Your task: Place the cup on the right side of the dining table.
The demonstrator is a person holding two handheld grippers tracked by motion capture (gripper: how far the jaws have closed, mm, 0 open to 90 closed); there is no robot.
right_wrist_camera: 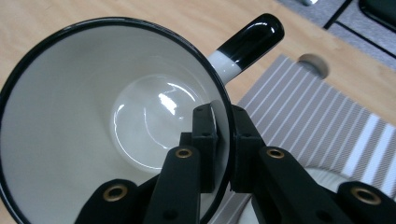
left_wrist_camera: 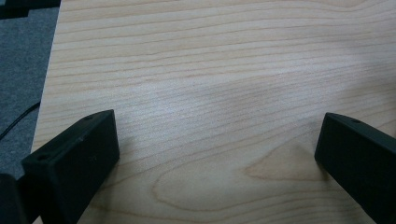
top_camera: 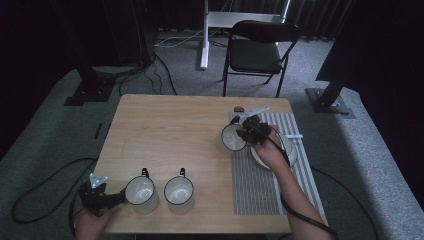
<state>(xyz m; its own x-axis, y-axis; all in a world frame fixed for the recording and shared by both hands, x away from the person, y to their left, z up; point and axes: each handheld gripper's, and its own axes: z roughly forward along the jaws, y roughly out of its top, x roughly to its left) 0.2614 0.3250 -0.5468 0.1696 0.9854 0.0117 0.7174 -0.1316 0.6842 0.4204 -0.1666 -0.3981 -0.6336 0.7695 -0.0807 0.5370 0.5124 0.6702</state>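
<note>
A pale wooden table (top_camera: 170, 130) stands on grey carpet, a black folding chair (top_camera: 257, 47) behind it. A striped grey placemat (top_camera: 260, 180) covers the table's right side, with a white plate (top_camera: 295, 155) on it under the person's right hand. Two white mugs with dark rims sit side by side near the front edge: one (top_camera: 141, 192) just beside the left gripper (top_camera: 117, 199), the other (top_camera: 178, 191) to its right. The right gripper (right_wrist_camera: 223, 140) pinches the rim of a third mug (right_wrist_camera: 93, 116) at the placemat's left edge, one jaw inside, one outside. The left gripper's jaws stand wide apart over bare wood.
</note>
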